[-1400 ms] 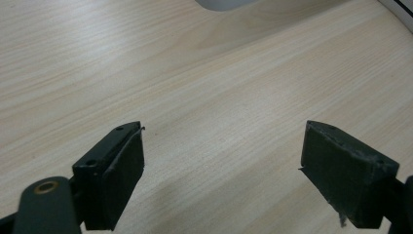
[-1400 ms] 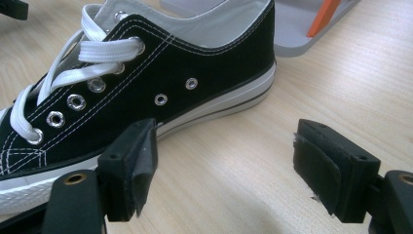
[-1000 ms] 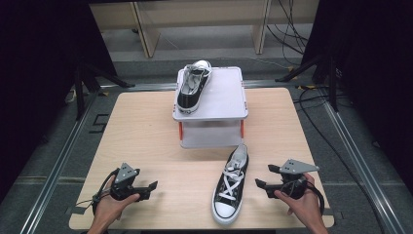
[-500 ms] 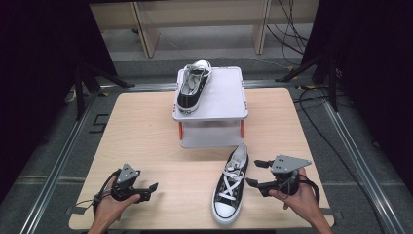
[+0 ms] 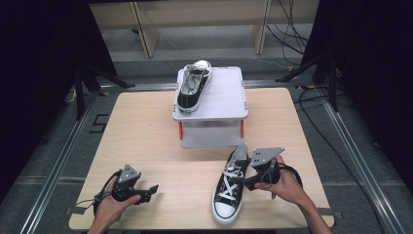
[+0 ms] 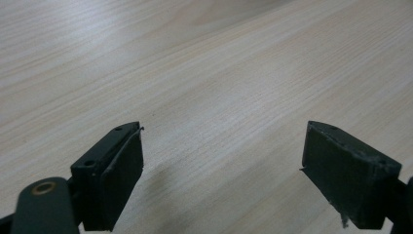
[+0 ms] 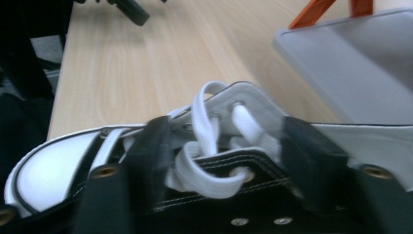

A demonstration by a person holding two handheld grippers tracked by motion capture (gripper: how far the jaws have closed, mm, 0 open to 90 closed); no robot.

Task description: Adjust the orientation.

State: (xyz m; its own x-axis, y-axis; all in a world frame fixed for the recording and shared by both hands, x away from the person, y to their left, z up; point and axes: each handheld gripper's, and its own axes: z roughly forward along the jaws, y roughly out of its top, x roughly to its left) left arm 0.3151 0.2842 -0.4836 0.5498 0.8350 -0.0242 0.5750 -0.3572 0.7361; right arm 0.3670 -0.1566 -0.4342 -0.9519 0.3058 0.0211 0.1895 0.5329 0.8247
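Shoe on the tabletop, right hand-held gripper over its laces

Shoe (image 5: 229, 187): a black canvas sneaker with a white rubber toe cap, white sole edge and white laces through metal eyelets. It lies on the tabletop (image 5: 146, 136) at about 5 o'clock from the grey stand (image 5: 214, 105), toe toward the person. The right hand-held gripper (image 5: 242, 179) has just been closing; its jaws straddle the laced tongue, and I cannot tell whether the pads press yet. A matching shoe (image 5: 192, 87) sits on the stand. The left hand-held gripper (image 5: 153, 189), at 7 o'clock, has its jaws apart over bare wood.
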